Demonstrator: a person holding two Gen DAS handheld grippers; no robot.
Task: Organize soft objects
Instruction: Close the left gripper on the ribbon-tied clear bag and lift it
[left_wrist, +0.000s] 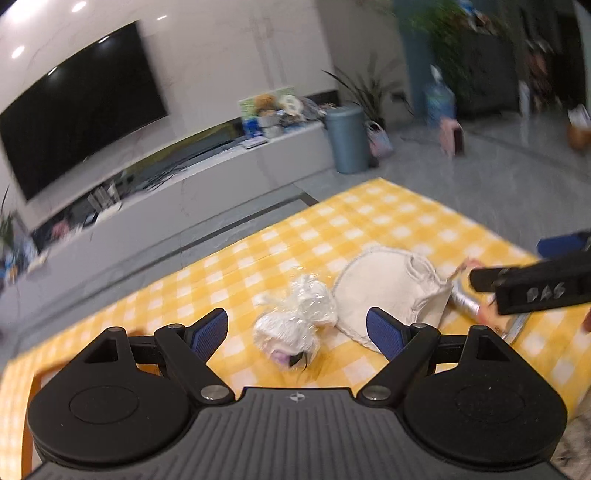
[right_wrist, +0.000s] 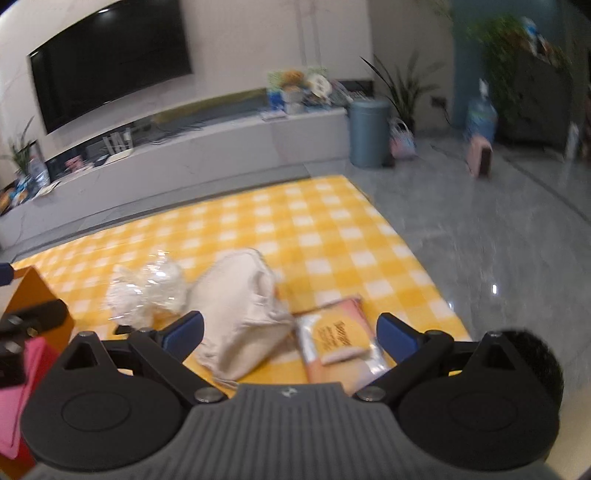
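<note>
On the yellow checked cloth (left_wrist: 369, 225) (right_wrist: 295, 229) lie a clear plastic-wrapped white bundle (left_wrist: 295, 321) (right_wrist: 147, 291), a cream fabric pouch (left_wrist: 388, 288) (right_wrist: 240, 314) and a pink-orange packet in shiny film (right_wrist: 340, 343) (left_wrist: 469, 301). My left gripper (left_wrist: 297, 330) is open, hovering just before the wrapped bundle, nothing between its fingers. My right gripper (right_wrist: 290, 336) is open above the pouch's near end and the packet, holding nothing. In the left wrist view, the right gripper's black body (left_wrist: 535, 288) reaches in from the right over the packet.
An orange box (right_wrist: 33, 299) with pink cloth (right_wrist: 18, 387) stands at the left edge of the cloth. Beyond the cloth lie grey floor, a white TV bench (left_wrist: 184, 192), a black screen (left_wrist: 74, 110), a grey bin (left_wrist: 347, 140) and plants.
</note>
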